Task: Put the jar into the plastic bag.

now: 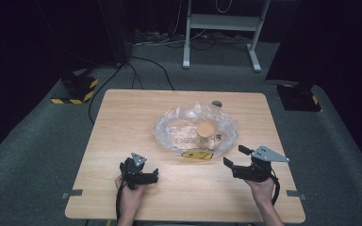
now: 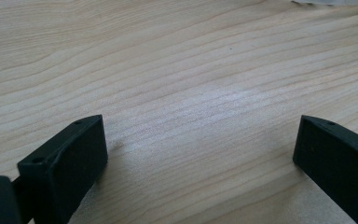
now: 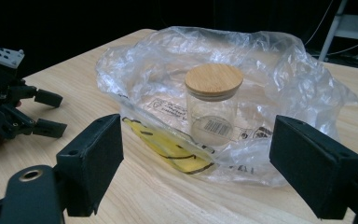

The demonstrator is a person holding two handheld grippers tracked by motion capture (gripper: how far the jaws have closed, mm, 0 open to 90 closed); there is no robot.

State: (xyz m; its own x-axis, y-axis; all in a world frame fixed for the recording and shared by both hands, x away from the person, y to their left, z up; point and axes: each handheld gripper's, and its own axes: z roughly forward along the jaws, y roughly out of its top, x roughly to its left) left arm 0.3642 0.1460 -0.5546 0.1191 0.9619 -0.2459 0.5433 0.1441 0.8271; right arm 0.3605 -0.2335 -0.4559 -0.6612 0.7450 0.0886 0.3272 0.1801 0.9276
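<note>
A clear glass jar (image 1: 205, 133) (image 3: 213, 112) with a round wooden lid stands upright amid a crumpled clear plastic bag (image 1: 169, 128) (image 3: 284, 79) at the middle of the wooden table (image 1: 122, 117). The bag has printed text and a yellow mark at its near edge. My right gripper (image 1: 234, 156) (image 3: 196, 140) is open to the right of the bag's near edge, its jaws aimed at the jar with nothing between them. My left gripper (image 1: 155, 175) (image 2: 199, 135) (image 3: 51, 112) is open low over bare wood to the left of the bag's near edge, also holding nothing.
A small grey round object (image 1: 217, 103) lies on the table just behind the bag. On the floor beyond the table are a white desk frame (image 1: 221, 28), cables, and yellow-and-black striped stands (image 1: 78, 89) (image 1: 299, 96) at either side.
</note>
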